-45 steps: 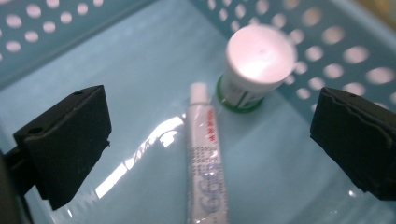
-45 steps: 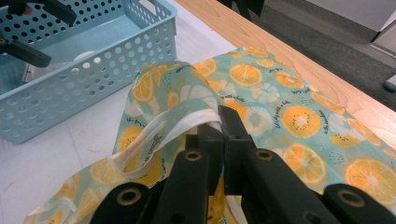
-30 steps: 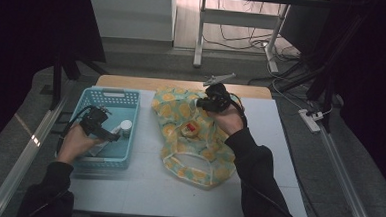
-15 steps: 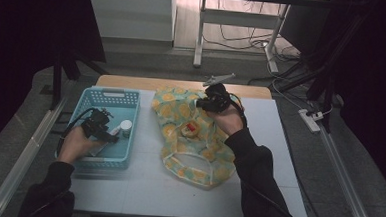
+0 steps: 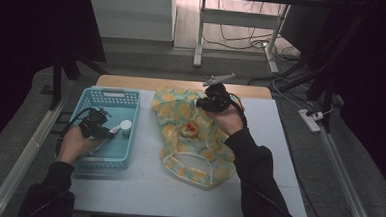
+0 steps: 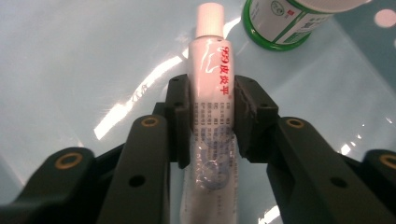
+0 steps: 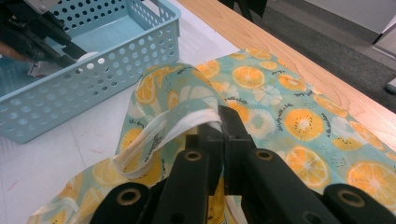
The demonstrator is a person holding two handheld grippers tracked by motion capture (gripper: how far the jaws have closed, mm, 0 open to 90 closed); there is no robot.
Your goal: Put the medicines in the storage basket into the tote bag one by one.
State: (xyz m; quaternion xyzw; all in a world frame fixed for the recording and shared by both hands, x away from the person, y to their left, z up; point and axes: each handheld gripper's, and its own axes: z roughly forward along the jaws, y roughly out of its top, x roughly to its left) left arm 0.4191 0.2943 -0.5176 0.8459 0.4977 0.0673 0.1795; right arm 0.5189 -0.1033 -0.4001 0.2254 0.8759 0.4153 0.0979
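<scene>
My left gripper (image 5: 111,129) reaches into the light blue basket (image 5: 110,92). Its jaws have just been closing, and its pads now press on both sides of a white tube with red print (image 6: 212,79) lying on the basket floor; left gripper (image 6: 212,112). A green and white bottle (image 6: 280,23) stands just past the tube's cap, seen from above as the bottle (image 5: 125,128). My right gripper (image 5: 201,104) is held above the orange-slice print bag (image 5: 193,158). It is shut on the bag's white handle (image 7: 163,126), lifting it; right gripper (image 7: 219,123).
A small red and white item (image 5: 191,129) lies on the bag. The basket (image 7: 93,84) sits left of the bag on the white table top (image 5: 142,186). A wooden strip (image 5: 132,82) runs along the table's far edge. A power strip (image 5: 310,119) lies on the floor at right.
The left gripper's jaws have drawn together around the tube in the basket. Both hands and the bag stay where they were.
</scene>
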